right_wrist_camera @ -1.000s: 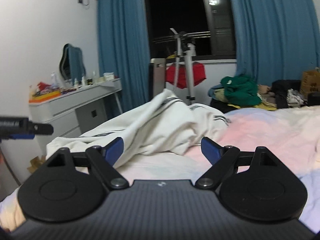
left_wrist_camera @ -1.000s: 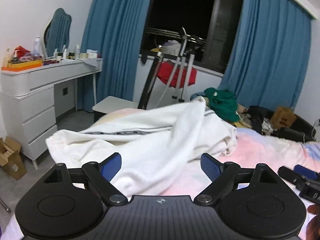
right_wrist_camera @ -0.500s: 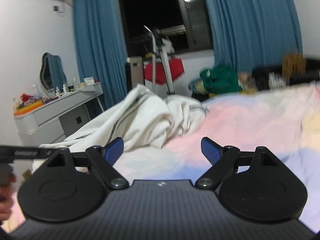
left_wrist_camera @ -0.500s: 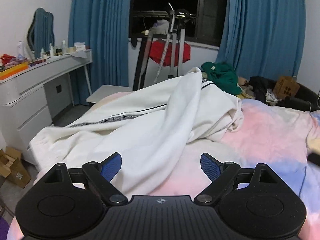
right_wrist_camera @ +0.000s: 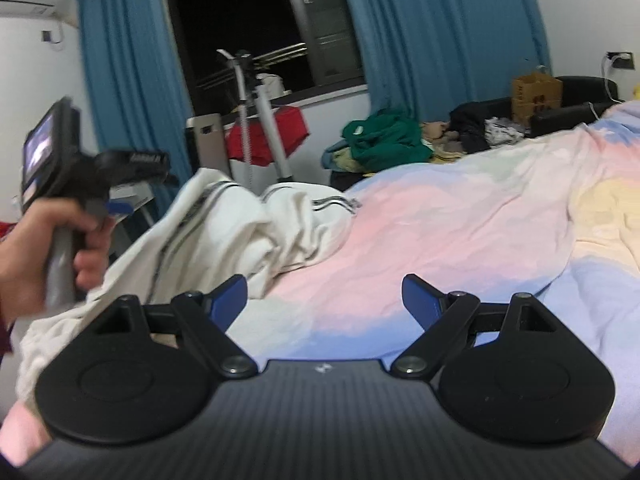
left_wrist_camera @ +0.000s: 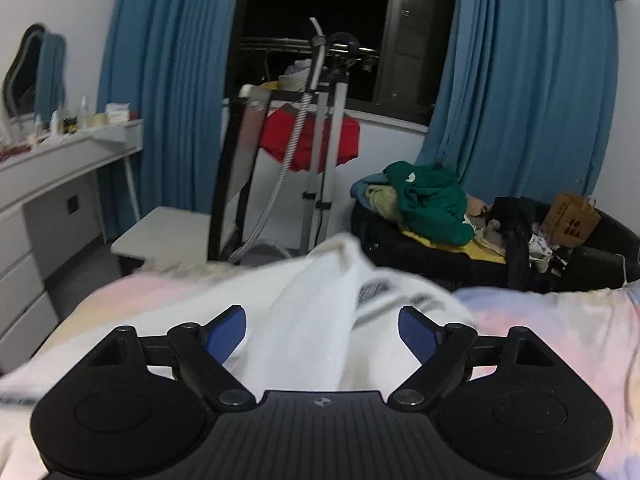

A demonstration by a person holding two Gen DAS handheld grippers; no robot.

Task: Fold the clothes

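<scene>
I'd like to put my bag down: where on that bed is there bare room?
Free: the pastel bedspread right of the crumpled white garment, toward the yellow patch. Crowded: the left side under the garment, and the clothes pile beyond the bed.

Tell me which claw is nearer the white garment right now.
Left. The left claw, jaws closing but not gripping, has a raised fold of the white garment between them; the right claw sits beside it over the bedspread.
</scene>
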